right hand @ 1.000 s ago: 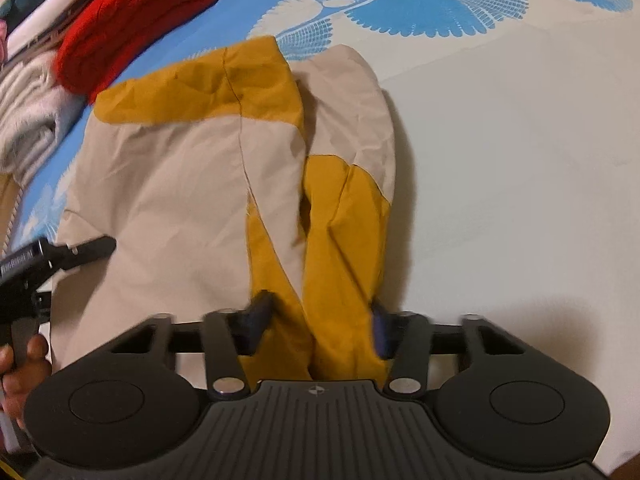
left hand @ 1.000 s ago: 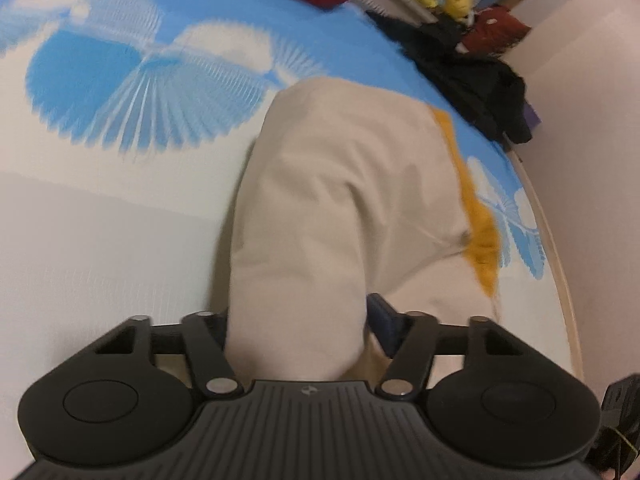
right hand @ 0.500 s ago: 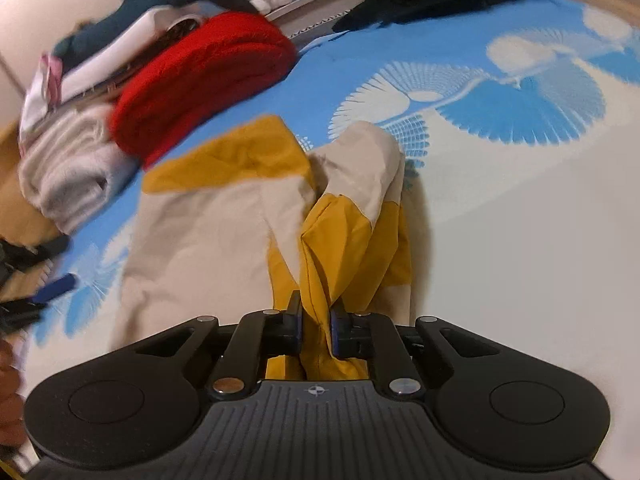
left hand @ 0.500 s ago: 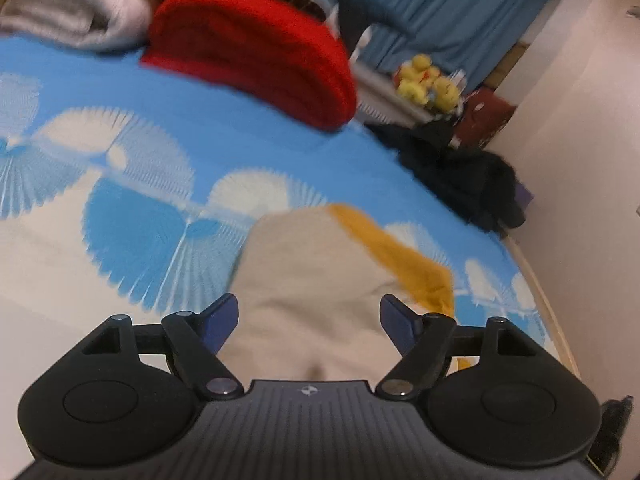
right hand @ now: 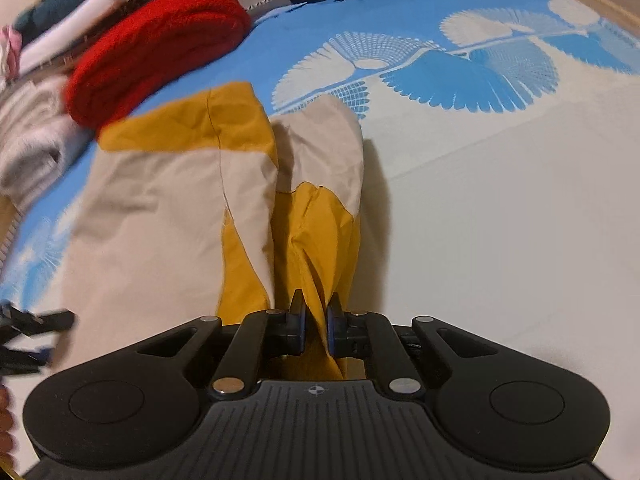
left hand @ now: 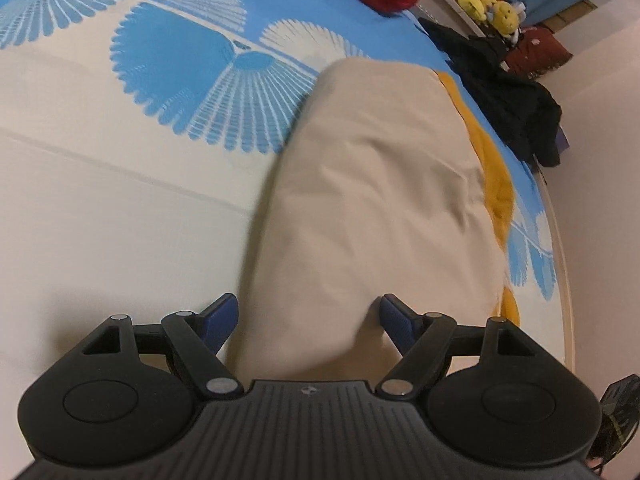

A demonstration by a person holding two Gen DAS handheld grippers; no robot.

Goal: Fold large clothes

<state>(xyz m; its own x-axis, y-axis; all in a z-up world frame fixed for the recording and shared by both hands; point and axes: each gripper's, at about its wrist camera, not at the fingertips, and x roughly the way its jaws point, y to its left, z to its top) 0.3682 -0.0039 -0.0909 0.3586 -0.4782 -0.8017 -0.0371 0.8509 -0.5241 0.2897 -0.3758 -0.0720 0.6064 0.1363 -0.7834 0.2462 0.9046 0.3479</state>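
Jaws: right gripper [right hand: 316, 320] clamped on jacket [right hand: 316, 240] fold; left gripper [left hand: 308, 316] wide open, straddling jacket on bed [left hand: 100, 220].

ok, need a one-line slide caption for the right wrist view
Right hand-held gripper shut on the mustard fold of a beige-and-mustard garment lying on a blue-patterned bedsheet.

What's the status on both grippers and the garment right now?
Right gripper shut on mustard fold of the beige-and-mustard garment. Left gripper open, straddling its beige edge. Red knit touches the far end.
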